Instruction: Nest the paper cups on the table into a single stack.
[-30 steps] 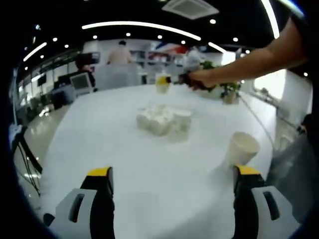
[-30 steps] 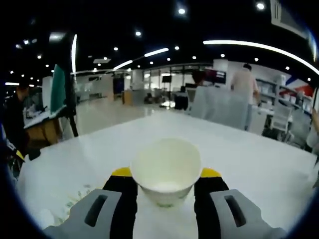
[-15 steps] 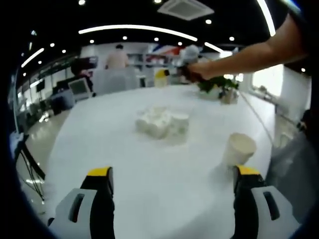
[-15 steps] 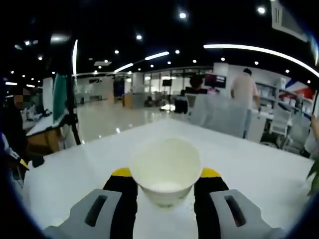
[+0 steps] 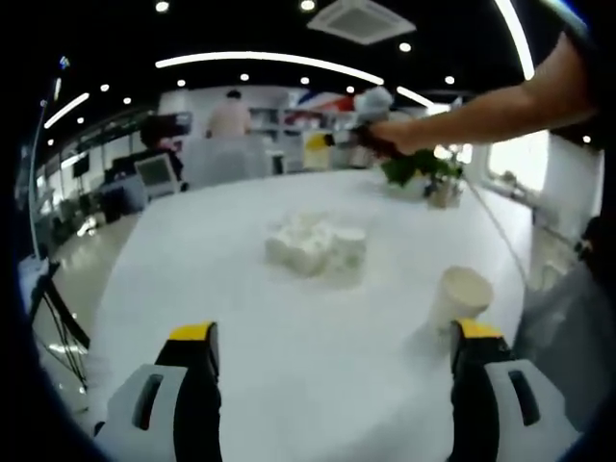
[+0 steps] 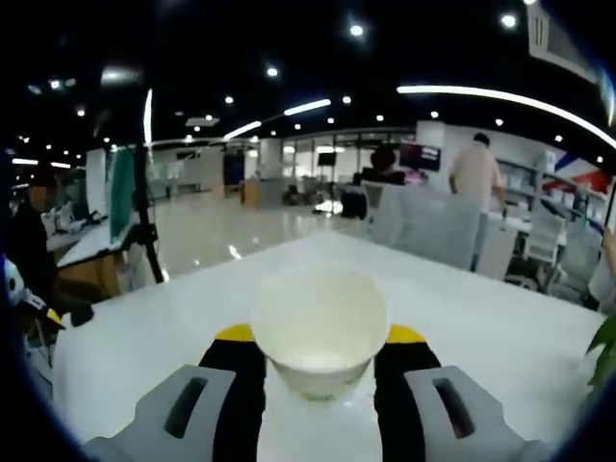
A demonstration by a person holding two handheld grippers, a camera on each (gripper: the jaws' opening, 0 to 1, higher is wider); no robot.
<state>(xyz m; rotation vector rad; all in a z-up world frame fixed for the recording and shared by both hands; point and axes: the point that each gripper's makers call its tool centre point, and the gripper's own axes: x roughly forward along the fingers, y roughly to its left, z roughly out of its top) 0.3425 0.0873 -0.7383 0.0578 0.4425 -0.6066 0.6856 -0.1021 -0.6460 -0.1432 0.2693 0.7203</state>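
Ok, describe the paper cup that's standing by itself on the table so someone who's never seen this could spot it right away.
In the left gripper view, start at the white table and find the cluster of paper cups lying near its middle. Go from there toward the table's right edge: the lone paper cup stands upright, mouth up, apart from the others.
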